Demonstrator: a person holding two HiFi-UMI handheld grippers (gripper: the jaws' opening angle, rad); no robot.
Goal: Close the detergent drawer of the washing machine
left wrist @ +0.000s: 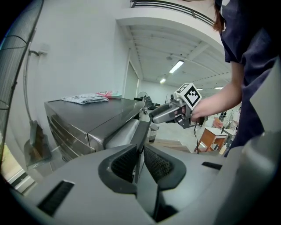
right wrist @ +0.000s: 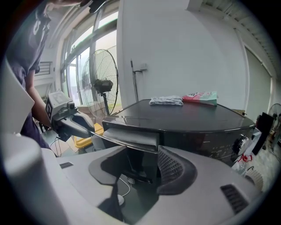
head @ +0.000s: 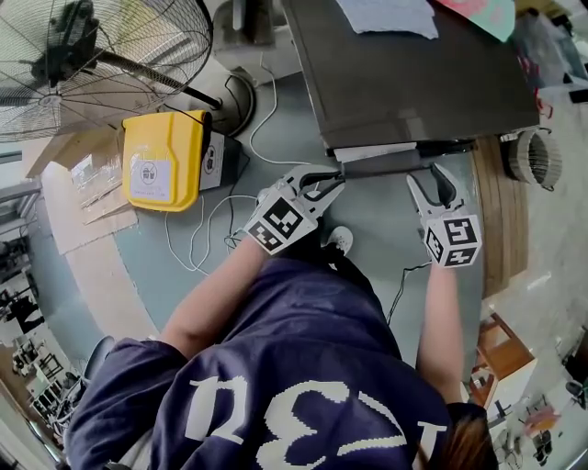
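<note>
Pinching the detergent drawer (head: 381, 167) narrowly in my left gripper (head: 333, 179) steadies its front; my right gripper (head: 430, 182), jaws wide, brackets the other end, presumably for pushing.

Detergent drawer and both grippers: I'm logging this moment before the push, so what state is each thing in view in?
detergent drawer: pulled out of the washing machine, not closed.
left gripper: jaws closed on the left end of the drawer's front panel.
right gripper: jaws apart, the panel's right end between them.
fan: cannot tell whether it is spinning.
cloth: lying loose on the machine's top.
</note>
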